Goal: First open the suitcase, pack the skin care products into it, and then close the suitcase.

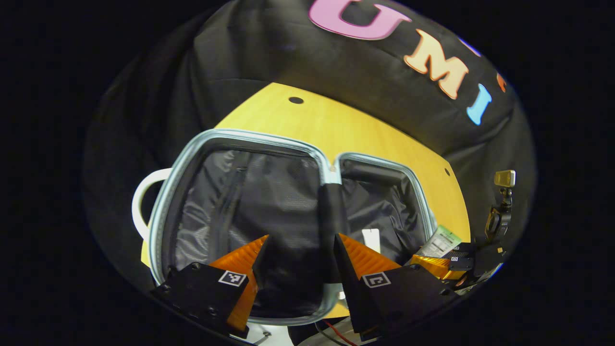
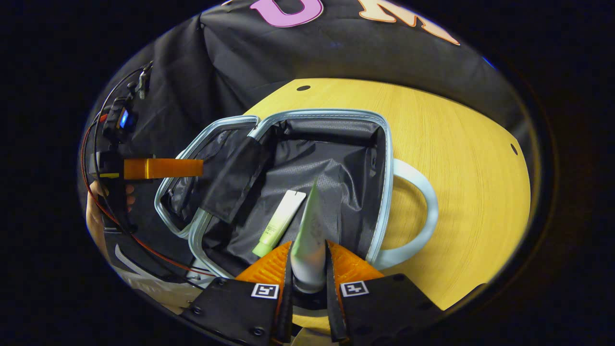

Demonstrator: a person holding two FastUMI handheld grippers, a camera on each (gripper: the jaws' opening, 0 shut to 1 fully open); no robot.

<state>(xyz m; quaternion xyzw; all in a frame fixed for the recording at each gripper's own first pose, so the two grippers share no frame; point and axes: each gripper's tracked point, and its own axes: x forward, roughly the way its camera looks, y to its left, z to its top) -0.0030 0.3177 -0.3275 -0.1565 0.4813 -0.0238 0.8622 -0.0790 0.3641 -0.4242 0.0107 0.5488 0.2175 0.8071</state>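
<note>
2 tubes to note, both in the right gripper view. Left to right: the small green-to-white tube (image 2: 279, 222) lies flat on the dark lining of the open suitcase (image 2: 384, 158), toward its near edge; just beside it the pale green tube (image 2: 310, 238) is pinched between the right gripper (image 2: 308, 262) fingers, near its cap end, crimped tail pointing into the case.

Handling — judged: soft plastic, light, a bit slick; squeezes if gripped hard mid-body. Best hold is low by the stiffer cap shoulder, as now. Not fragile; a short drop onto the lining should do no harm.

Left gripper (image 1: 300, 262) hangs over the other half of the case, fingers spread wide, nothing between them. Case lies open flat on the yellow table (image 2: 461, 158), pale blue rim, white handle (image 2: 417, 216) toward the table's right side. Lining thin, crinkled, limp — tubes may slide on it.
</note>
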